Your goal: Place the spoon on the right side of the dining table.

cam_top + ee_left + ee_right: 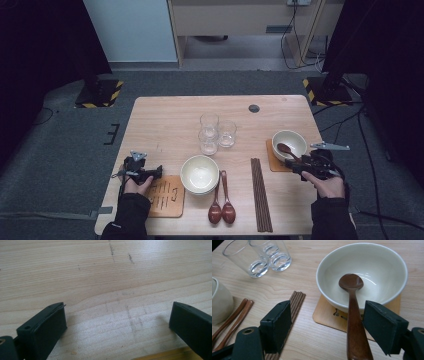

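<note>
A cream bowl [289, 142] [329, 277] sits on a wooden coaster [274, 161] [324, 315] at the table's right. A brown wooden spoon [286, 149] [352, 302] rests with its head in the bowl and its handle over the rim. My right gripper [295, 165] [328, 312] is open around that handle: the handle lies close beside one jaw and the other jaw stands well apart. My left gripper [159, 171] [117, 315] is open low over bare wood at the front left, with nothing between its jaws.
A second coaster [167, 197] [162, 356] lies by the left hand. Stacked cream bowls [199, 174] [219, 302], two wooden spoons [221, 202] [234, 317] and several dark chopsticks [261, 195] [295, 302] fill the front centre. Three glasses [215, 132] [259, 257] stand behind.
</note>
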Demonstrator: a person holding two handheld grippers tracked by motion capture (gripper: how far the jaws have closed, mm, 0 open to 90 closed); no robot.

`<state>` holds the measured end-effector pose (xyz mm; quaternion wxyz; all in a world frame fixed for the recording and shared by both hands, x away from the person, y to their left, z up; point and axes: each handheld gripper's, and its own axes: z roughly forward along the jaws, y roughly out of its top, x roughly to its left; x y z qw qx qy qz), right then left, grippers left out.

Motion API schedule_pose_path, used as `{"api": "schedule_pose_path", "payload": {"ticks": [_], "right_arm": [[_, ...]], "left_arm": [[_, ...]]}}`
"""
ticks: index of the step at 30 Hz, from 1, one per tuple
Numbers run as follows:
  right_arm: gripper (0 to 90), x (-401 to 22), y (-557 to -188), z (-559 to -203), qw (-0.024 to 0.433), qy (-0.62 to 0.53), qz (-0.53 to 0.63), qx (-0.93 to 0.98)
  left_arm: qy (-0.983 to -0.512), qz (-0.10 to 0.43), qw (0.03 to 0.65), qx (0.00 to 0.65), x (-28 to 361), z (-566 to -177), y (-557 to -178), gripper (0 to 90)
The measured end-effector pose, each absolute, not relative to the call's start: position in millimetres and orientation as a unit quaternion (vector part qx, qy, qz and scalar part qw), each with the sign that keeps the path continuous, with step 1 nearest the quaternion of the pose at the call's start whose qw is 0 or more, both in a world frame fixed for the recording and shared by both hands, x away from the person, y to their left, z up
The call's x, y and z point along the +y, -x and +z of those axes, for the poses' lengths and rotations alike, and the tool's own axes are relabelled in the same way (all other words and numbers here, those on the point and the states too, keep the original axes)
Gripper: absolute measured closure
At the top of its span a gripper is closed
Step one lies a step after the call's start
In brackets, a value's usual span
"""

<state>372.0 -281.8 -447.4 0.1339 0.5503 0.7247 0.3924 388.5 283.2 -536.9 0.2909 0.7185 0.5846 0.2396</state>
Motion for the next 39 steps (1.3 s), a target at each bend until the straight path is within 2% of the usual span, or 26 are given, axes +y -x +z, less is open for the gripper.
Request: {"api": "schedule_pose_path", "payload": {"ticks": [20,31,39], "right_arm": [[25.6,-270,-370,-447,0.118,-0.543,0.399,0.729],[28.2,-269,-365,-436,0.165,-0.528,0.421,0.719],[30.7,-251,-359,-432,0.173,-0.501,0.433,0.729]], "left_arm": [[-0.718,0.239,0.291,0.585,283,-537,-389,0.0],[-0.718,0.239,0.291,0.585,283,-537,-389,0.0],[-0.717,0.240,0.292,0.585,284,-537,-388,0.0]]}}
